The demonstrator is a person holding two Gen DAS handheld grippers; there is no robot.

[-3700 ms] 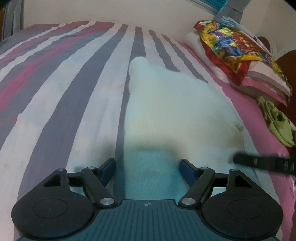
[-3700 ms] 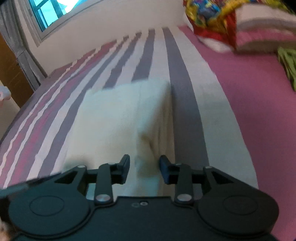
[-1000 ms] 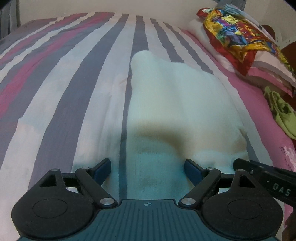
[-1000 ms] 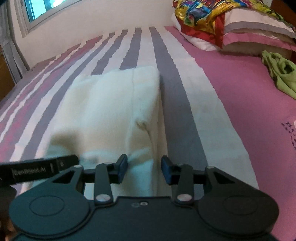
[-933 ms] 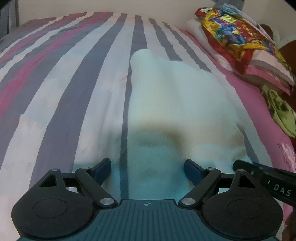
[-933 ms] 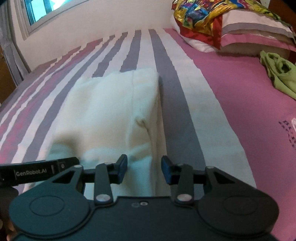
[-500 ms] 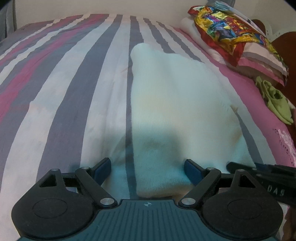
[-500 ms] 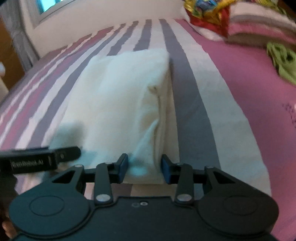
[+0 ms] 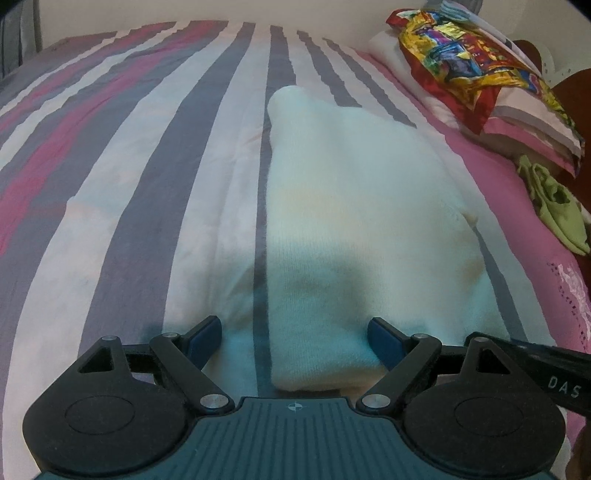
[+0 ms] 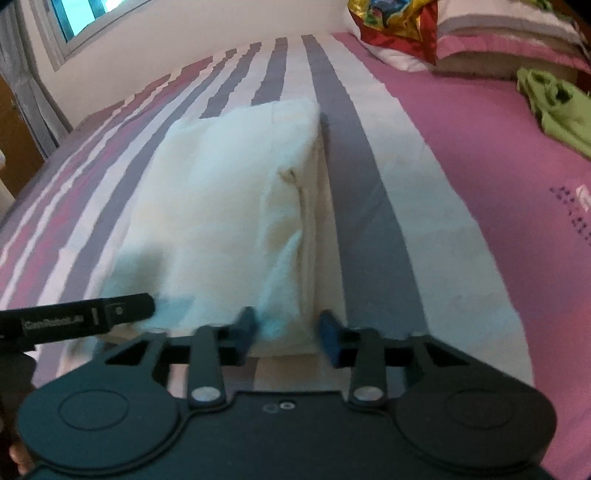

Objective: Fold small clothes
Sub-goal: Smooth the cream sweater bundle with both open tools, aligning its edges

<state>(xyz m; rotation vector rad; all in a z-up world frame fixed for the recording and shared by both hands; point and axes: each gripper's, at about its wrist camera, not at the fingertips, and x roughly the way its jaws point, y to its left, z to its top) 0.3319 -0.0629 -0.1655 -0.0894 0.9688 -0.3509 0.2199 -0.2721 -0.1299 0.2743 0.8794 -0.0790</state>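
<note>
A cream-white folded garment point(image 9: 362, 236) lies flat on the striped bed; in the right wrist view the garment point(image 10: 229, 206) shows layered edges along its right side. My left gripper point(image 9: 295, 338) is open, its fingers straddling the garment's near left corner just above it. My right gripper point(image 10: 288, 332) is open at the garment's near right corner, with nothing held. Part of the right gripper point(image 9: 546, 373) shows at the left view's right edge, and part of the left gripper point(image 10: 74, 321) shows at the right view's left edge.
The bed has a sheet point(image 9: 147, 155) with purple, pink and white stripes and a pink part point(image 10: 498, 155) on the right. A green garment point(image 10: 557, 107) lies on the pink part. Colourful pillows point(image 9: 480, 77) are stacked at the far right. A wall with a window point(image 10: 96, 18) stands behind the bed.
Both grippers have drawn back toward me, so the garment's near edge now shows in front of the fingers. The garment lies still.
</note>
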